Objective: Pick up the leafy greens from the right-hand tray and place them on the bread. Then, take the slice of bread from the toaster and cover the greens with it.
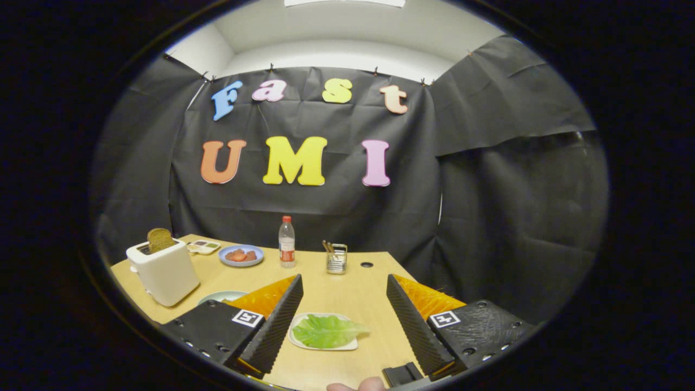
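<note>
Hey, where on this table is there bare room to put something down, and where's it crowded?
Bare wood lies beyond the open gripper, between the tray of leafy greens and the bottle and mesh holder, and right of the tray. It's crowded around the toaster: small dish, blue plate, and another plate behind the left finger.

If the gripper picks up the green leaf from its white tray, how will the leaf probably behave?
The leafy greens look thin and crinkled, so probably floppy and very light. One tip overhangs the white tray, so it may drag. The open gripper could easily bruise it.
</note>
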